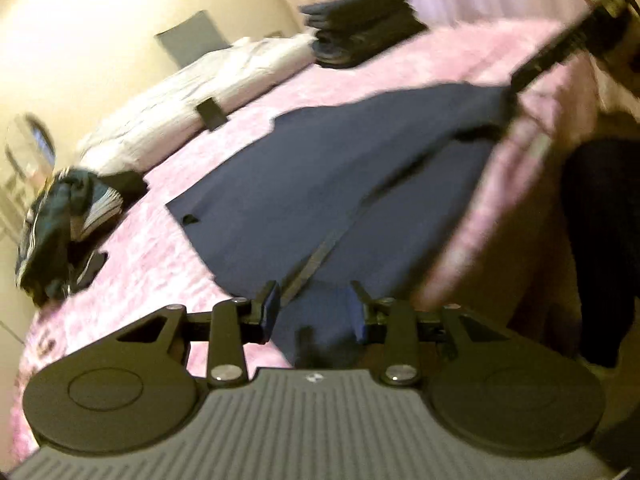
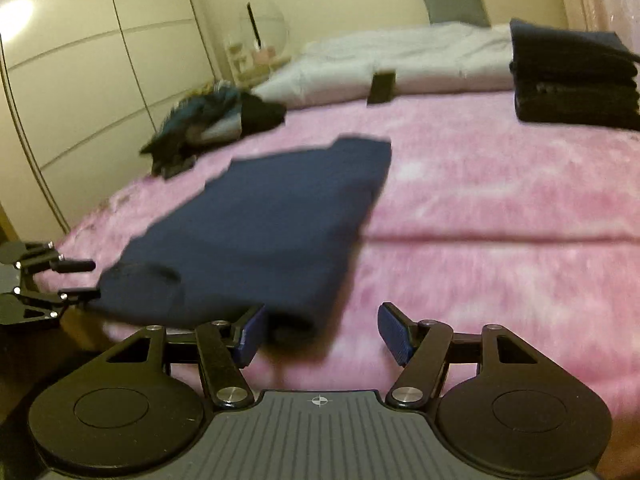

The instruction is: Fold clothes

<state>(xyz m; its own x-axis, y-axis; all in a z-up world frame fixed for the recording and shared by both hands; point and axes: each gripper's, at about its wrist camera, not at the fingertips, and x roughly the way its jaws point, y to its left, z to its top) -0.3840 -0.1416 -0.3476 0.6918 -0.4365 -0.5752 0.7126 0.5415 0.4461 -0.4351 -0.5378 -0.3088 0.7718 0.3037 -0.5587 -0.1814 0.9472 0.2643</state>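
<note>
Right now the left gripper [image 1: 316, 312] has its jaws narrowly parted, nothing pinched, over the near hem of the dark navy folded garment [image 1: 320, 176]. Over on the right gripper [image 2: 322, 334], jaws stand wide and bare, the garment's corner at their ten o'clock. That garment lies flat on the fuzzy pink bed blanket [image 2: 500, 208]; a stack of dark folded clothes [image 2: 576, 80] sits at two o'clock.

On my right, the pink blanket [image 2: 500, 208] lies bare, so I can sweep across it freely. The stack of folded clothes [image 2: 572, 80] blocks the far right corner, the unfolded heap [image 2: 208, 124] the far left, and a small black object [image 2: 382, 86] sits between them.
</note>
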